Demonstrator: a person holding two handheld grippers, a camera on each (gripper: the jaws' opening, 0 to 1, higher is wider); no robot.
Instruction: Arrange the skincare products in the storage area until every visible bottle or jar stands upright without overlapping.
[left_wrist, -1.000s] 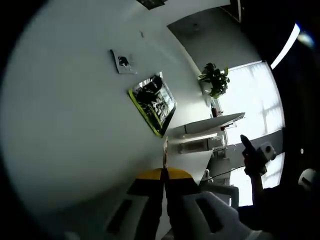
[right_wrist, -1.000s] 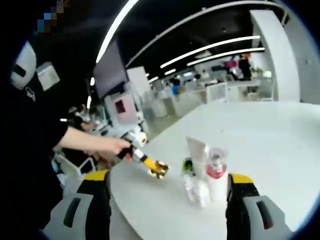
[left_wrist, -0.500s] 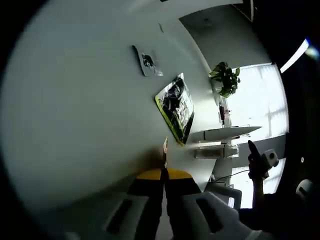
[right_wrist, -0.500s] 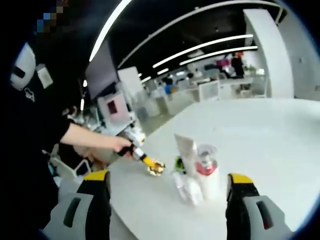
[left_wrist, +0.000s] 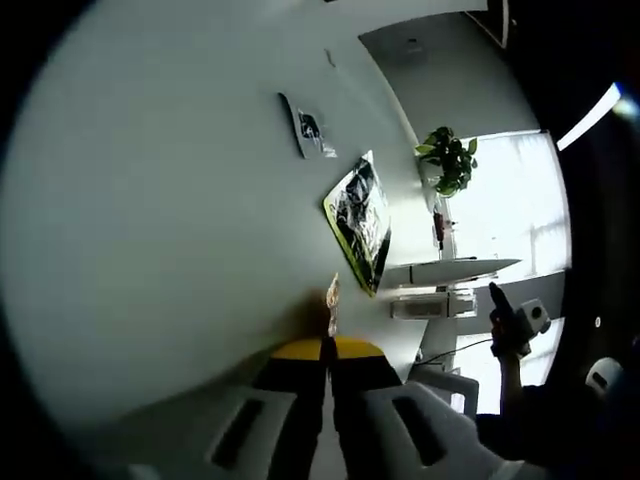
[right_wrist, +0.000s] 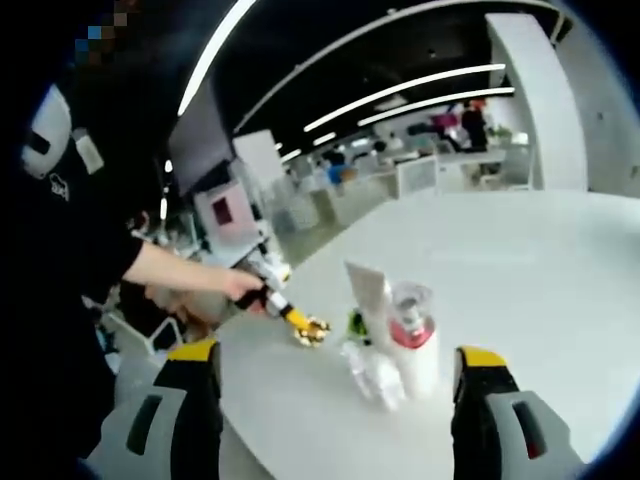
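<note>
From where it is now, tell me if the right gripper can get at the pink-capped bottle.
Probably yes. The right gripper is open, and the pink-capped bottle stands upright ahead between its jaws, nothing in front. The white tube and small clear bottle crowd its left side.

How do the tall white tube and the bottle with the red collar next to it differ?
The white tube is flat, opaque and leans; the bottle with the red collar is round, stands upright and has a clear cap. The tube rises slightly higher and sits behind the bottle. Both stand in one tight cluster on the white table.
</note>
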